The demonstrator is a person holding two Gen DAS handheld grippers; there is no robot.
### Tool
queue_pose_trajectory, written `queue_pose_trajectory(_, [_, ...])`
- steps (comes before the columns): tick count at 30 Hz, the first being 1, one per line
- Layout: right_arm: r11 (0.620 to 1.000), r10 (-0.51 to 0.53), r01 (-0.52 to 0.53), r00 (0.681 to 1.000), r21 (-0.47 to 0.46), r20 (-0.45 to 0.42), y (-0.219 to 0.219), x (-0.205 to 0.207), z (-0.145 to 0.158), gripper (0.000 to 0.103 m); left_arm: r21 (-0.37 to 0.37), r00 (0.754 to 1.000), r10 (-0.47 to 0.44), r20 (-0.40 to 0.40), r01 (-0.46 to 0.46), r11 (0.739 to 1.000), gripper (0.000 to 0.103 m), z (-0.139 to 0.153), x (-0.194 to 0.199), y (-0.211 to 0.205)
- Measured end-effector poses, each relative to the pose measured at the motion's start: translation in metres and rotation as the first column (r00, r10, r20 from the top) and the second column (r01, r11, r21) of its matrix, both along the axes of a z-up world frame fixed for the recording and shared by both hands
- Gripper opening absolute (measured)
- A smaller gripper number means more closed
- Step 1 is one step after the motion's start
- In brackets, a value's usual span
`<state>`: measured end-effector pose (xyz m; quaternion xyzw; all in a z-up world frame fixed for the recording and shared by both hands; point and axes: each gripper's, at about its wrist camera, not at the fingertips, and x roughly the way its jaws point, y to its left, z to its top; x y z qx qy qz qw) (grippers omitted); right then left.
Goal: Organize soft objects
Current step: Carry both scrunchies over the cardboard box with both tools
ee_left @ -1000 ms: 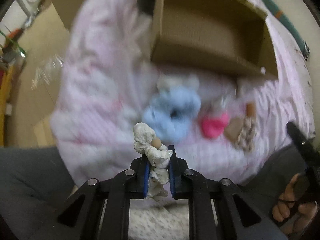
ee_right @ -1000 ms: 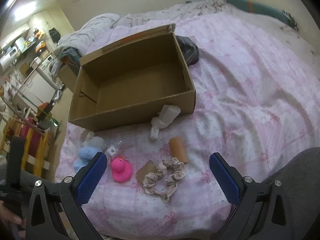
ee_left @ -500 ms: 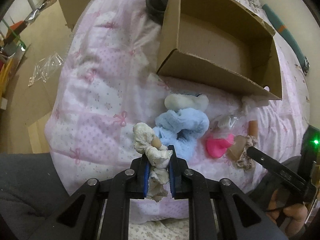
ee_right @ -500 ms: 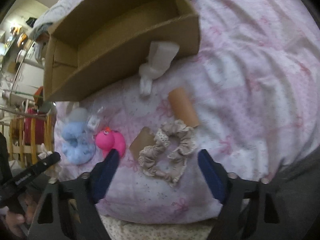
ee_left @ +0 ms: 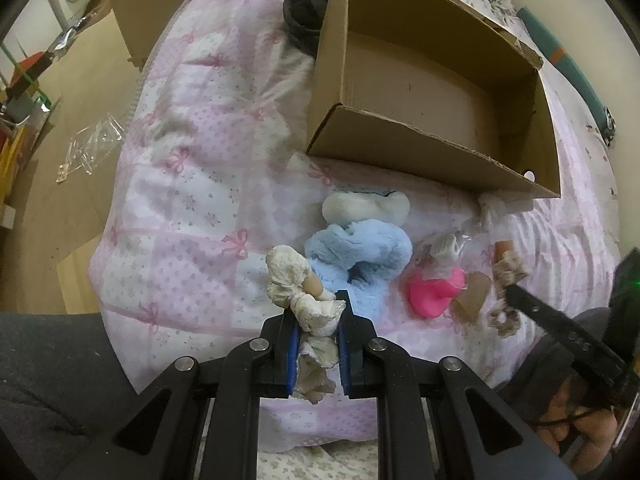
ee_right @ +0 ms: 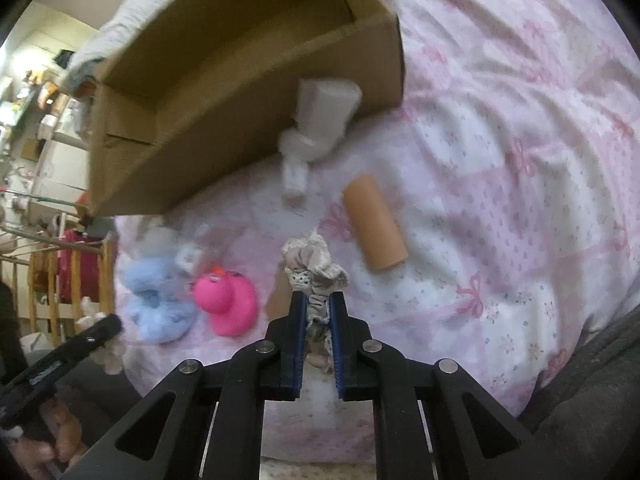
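Left gripper [ee_left: 319,316]: jaws clenched on a white scrunchie [ee_left: 298,280], held above the near edge of the bed [ee_left: 192,184]. Right gripper [ee_right: 319,312]: jaws clenched on a beige lace scrunchie [ee_right: 314,264], just above the pink quilt. On the bed lie a blue plush toy [ee_left: 360,246], a pink rubber duck [ee_right: 228,300] just beside it, a cardboard tube [ee_right: 374,228] and a white sock [ee_right: 320,120] leaning against the open cardboard box [ee_left: 440,92]. The box interior shows nothing inside. The right-wrist view is blurred
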<state>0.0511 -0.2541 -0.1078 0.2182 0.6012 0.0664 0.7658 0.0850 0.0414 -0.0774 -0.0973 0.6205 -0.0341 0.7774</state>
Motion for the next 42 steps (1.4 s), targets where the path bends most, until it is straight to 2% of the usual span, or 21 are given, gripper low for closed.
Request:
queue_pose_trajectory(7, [1.0, 0.001, -0.005, 0.99, 0.028, 0.143, -0.01, -0.011, 0.034, 0.013, 0.023, 1.0, 0.012, 0.011, -0.012, 1.0, 0.014, 0.001, -0.001, 0.0])
queue_pose_trajectory(16, [0.997, 0.017, -0.028, 0.988, 0.072, 0.152, -0.001, -0.01, 0.034, 0.013, 0.073, 0.996, 0.022, 0.09, -0.029, 0.997, 0.014, 0.018, -0.007, 0.001])
queue_pose_trajectory(21, [0.995, 0.024, -0.043, 0.981, 0.094, 0.191, 0.003, -0.01, 0.045, 0.013, 0.046, 0.994, 0.027, 0.106, -0.032, 0.998, 0.014, 0.035, -0.001, 0.003])
queue_pose_trajectory(25, [0.99, 0.016, -0.056, 0.957, 0.133, 0.289, -0.003, -0.009, 0.069, 0.013, 0.065, 0.989, 0.006, 0.148, -0.016, 0.998, 0.014, 0.054, 0.008, -0.004])
queue_pose_trajectory(27, [0.977, -0.019, -0.064, 0.924, 0.205, 0.381, -0.012, -0.008, 0.087, 0.013, 0.079, 0.984, -0.004, 0.177, -0.01, 0.997, 0.014, 0.064, 0.016, -0.009])
queue_pose_trajectory(31, [0.979, -0.03, -0.069, 0.88, 0.189, 0.474, -0.02, 0.006, 0.118, 0.013, 0.101, 0.972, -0.017, 0.236, -0.007, 0.995, 0.014, 0.085, 0.038, -0.02])
queue_pose_trajectory(36, [0.983, -0.025, -0.071, 0.863, 0.17, 0.505, -0.029, 0.04, 0.133, 0.013, 0.116, 0.957, -0.019, 0.288, -0.015, 0.993, 0.014, 0.108, 0.075, -0.03])
queue_pose_trajectory(42, [0.99, 0.001, -0.077, 0.846, 0.121, 0.533, -0.033, 0.079, 0.135, 0.013, 0.1, 0.949, -0.024, 0.314, -0.008, 0.995, 0.015, 0.109, 0.118, -0.04])
